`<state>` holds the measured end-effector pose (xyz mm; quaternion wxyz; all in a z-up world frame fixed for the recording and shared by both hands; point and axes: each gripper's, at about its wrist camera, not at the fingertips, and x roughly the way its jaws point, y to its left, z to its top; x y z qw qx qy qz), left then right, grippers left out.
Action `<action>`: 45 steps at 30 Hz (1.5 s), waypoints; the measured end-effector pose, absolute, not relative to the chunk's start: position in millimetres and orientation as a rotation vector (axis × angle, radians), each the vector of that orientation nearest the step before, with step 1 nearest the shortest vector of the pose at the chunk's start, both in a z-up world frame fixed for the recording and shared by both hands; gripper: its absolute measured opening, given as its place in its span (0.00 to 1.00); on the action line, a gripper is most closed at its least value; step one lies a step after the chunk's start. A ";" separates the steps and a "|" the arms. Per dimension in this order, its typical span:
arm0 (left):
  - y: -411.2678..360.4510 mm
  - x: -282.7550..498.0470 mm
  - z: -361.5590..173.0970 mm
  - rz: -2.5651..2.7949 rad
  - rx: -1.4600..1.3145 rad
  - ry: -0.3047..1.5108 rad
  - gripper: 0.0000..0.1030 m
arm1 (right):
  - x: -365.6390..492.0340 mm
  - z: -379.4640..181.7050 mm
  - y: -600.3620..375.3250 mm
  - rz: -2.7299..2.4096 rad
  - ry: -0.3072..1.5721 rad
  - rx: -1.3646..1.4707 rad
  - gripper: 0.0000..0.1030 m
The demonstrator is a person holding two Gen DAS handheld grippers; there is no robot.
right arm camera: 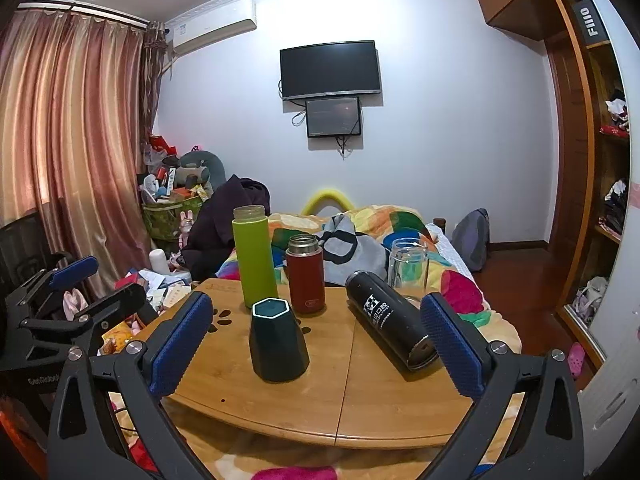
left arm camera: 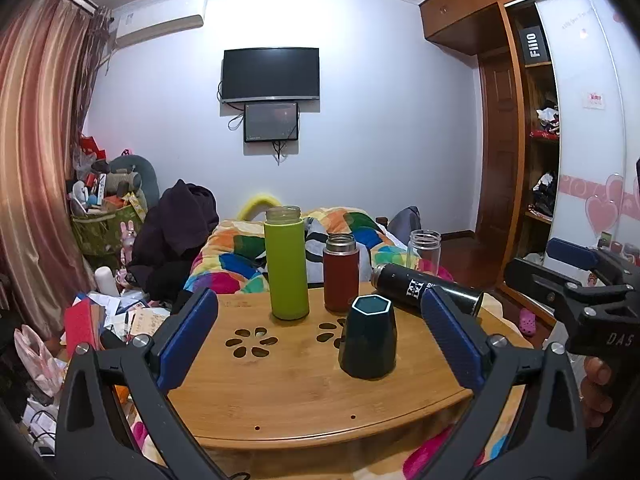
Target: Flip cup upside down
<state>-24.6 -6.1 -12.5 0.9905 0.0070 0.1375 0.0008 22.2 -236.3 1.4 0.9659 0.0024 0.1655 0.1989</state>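
A dark green faceted cup (left arm camera: 368,340) stands on the wooden table (left arm camera: 280,392) with its narrow hexagonal end up and its wide end down; it also shows in the right wrist view (right arm camera: 278,342). My left gripper (left arm camera: 320,332) is open and empty, held back from the cup, which sits between its blue fingers. My right gripper (right arm camera: 316,336) is open and empty, also short of the cup. The right gripper shows at the right edge of the left wrist view (left arm camera: 560,268), and the left gripper at the left of the right wrist view (right arm camera: 88,280).
On the table stand a lime green bottle (left arm camera: 286,264), a dark red flask (left arm camera: 341,274) and a clear glass jar (left arm camera: 424,250). A black bottle (right arm camera: 390,320) lies on its side at the right. A bed with a colourful quilt (left arm camera: 240,256) is behind.
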 end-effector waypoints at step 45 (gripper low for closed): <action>-8.9 -26.4 -6.6 0.007 0.024 0.255 1.00 | 21.3 -2.5 -232.9 0.401 0.338 -0.003 1.00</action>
